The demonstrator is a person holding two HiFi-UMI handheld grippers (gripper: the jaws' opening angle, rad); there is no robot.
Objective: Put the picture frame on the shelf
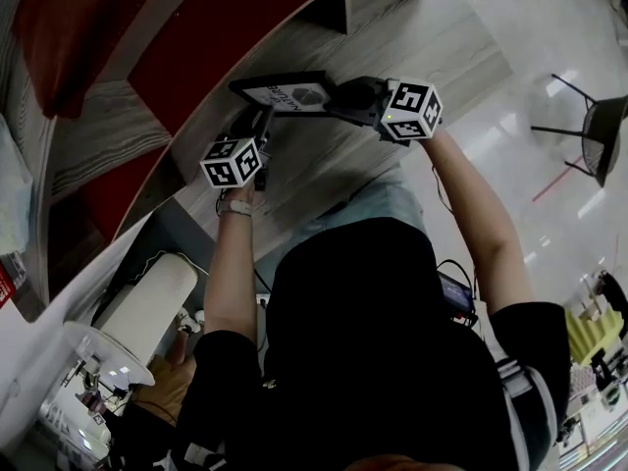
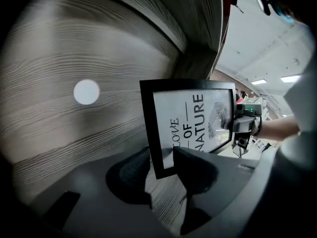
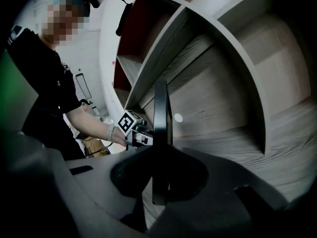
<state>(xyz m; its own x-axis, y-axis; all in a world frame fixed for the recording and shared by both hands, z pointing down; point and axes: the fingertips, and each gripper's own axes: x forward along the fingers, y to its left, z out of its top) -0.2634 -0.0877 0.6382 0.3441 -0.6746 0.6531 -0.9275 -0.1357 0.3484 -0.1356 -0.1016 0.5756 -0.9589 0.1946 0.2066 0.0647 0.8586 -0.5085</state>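
black-rimmed rectangular picture frame, upper centre, long axis left-to-right above grey woodgrain shelf; right gripper clamps its right end, left gripper gapes wide around its left corner, not pressing.

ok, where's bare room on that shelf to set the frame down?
Bare shelf board runs from the picture frame to the upright divider, back panel behind. Crowded only at the frame: right hand-held gripper clamps one end, left hand-held gripper stands open round its corner.
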